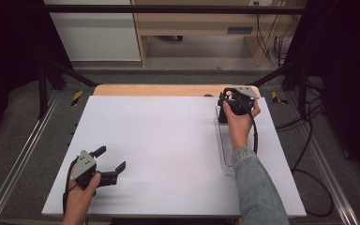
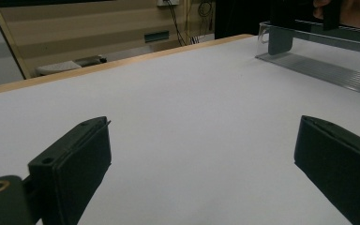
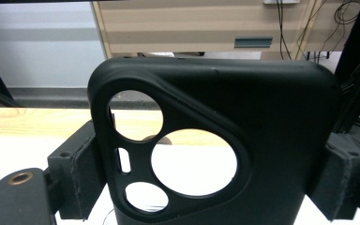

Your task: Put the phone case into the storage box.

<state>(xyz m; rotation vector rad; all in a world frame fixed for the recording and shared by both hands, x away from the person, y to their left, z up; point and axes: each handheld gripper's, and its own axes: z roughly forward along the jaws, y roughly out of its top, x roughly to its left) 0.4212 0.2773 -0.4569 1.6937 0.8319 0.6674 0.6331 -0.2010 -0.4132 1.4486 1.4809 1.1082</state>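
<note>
Holding a black phone case point(image 3: 243, 140) tight in the right claw point(image 1: 234, 104) | left claw point(image 1: 110, 161) wide open, holding nothing | risk: case slips sideways and drops onto the clear tray point(image 1: 225, 145)

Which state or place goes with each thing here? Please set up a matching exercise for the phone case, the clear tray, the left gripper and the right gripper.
Things:
1. phone case
2. clear tray
3. left gripper
4. right gripper

States or places:
A. open, nothing between its jaws, near the table's front left corner
B. lies flat along the right side of the white table
C. black, with round cut-outs, clamped by its two sides
D. shut on something, at the far end of the tray

Pairs: 1-C, 2-B, 3-A, 4-D
</note>
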